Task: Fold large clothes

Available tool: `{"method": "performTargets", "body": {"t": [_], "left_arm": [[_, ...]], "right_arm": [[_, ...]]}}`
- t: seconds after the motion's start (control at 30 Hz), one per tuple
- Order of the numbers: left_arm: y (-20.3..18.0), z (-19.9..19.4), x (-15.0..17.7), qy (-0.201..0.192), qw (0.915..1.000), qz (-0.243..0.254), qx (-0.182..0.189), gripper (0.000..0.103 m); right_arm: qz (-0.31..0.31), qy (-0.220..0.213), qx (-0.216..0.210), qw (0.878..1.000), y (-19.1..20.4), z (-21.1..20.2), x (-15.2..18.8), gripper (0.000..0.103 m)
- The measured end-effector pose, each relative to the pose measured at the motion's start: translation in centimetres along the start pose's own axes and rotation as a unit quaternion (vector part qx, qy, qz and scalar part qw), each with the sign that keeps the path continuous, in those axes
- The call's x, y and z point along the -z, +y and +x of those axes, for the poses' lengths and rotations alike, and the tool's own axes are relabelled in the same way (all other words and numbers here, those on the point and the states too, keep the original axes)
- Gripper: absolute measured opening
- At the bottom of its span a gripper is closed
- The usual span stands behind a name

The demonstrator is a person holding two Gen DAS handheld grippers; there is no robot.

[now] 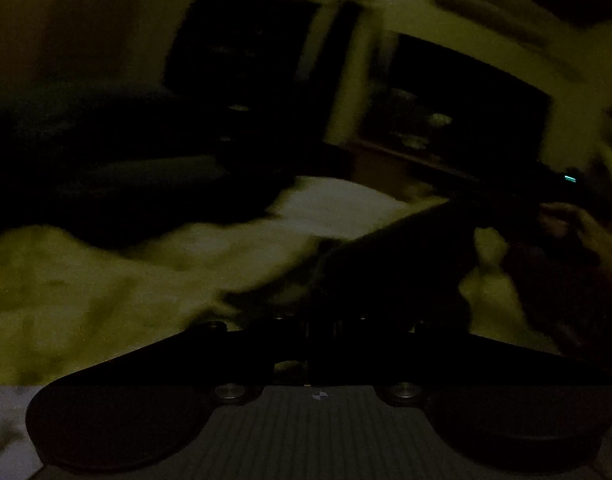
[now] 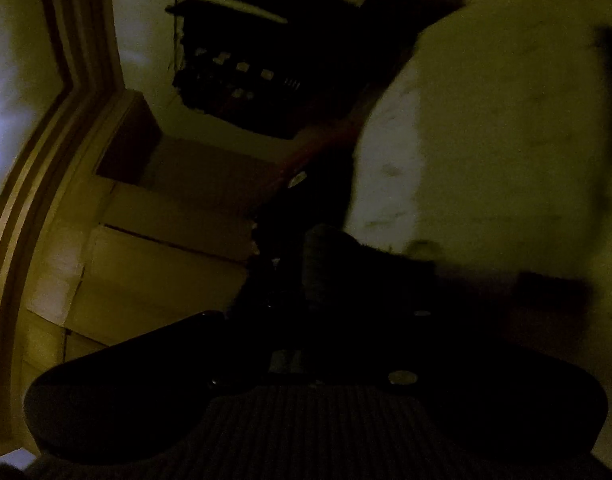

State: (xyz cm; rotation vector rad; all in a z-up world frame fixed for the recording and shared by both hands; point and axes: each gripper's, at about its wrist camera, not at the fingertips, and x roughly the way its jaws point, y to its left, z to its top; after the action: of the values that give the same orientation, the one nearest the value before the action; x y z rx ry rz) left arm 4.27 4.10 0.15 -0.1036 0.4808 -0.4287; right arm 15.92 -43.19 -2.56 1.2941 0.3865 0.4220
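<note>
Left wrist view, dim and smeared by blur: your left tongs (image 1: 337, 308) point forward over a bed (image 1: 86, 288) spread with pale, rumpled bedding. Their tips sink into a dark garment (image 1: 389, 264) that rises in a taut band from just ahead of the tongs toward the right of the frame. Whether they pinch that cloth or merely sit behind it cannot be told; the tips are lost in the darkness. At the far right a hand (image 1: 577, 232) grips the dark body of the other tool at the upper end of the band. More dark cloth (image 1: 126, 184) lies heaped across the left of the bed, its lower edge ragged against the sheet. Between heap and band a bare wedge of pale bedding stays open. Beyond the bed stand a pale wall and dark glass-fronted shelves (image 1: 445, 120).

Right wrist view, rolled hard to one side: your right tongs (image 2: 317, 280) are turned so that the room stands on end, with the door frame (image 2: 46, 160) running up the left edge. A dark fold of the garment (image 2: 329, 264) bulges right at the tongs' tips, but the gap between the fingers is black and you cannot tell whether they are spread or pressed together. The pale bed surface (image 2: 505, 140) fills the right half, its left edge meeting a dark gap. Dark shelving (image 2: 242, 68) sits at top centre.
</note>
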Motion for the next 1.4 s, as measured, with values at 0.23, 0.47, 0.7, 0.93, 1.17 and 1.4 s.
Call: {"method": "performTargets", "body": {"t": [0.23, 0.47, 0.7, 0.93, 1.17, 1.4], "left_arm": [[8.1, 6.8, 2.2, 0.095, 0.9818, -0.119, -0.112, 0.086], [9.7, 6.7, 4.1, 0.069, 0.9781, -0.127, -0.15, 0.103], [7.9, 4.8, 3.0, 0.038, 0.977, -0.123, -0.17, 0.103], [1.8, 3.9, 3.5, 0.073, 0.9925, -0.049, -0.085, 0.103], [-0.7, 7.1, 7.5, 0.14, 0.9798, 0.039, -0.137, 0.103], [-0.3, 5.8, 5.8, 0.144, 0.9785, 0.04, -0.142, 0.103]], "right_arm": [[-0.094, -0.019, 0.158, 0.983, 1.2, 9.7, 2.0, 0.073], [-0.233, 0.0, 0.138, 0.963, -1.4, 5.2, 5.9, 0.074], [-0.43, -0.011, 0.142, 0.892, 1.1, 0.4, 10.5, 0.075], [-0.482, 0.072, 0.123, 0.864, 0.7, 2.5, 15.2, 0.082], [-0.407, 0.076, 0.209, 0.886, -4.4, 4.8, 14.2, 0.088], [-0.512, 0.077, 0.206, 0.83, -3.0, 1.0, 17.7, 0.095]]}}
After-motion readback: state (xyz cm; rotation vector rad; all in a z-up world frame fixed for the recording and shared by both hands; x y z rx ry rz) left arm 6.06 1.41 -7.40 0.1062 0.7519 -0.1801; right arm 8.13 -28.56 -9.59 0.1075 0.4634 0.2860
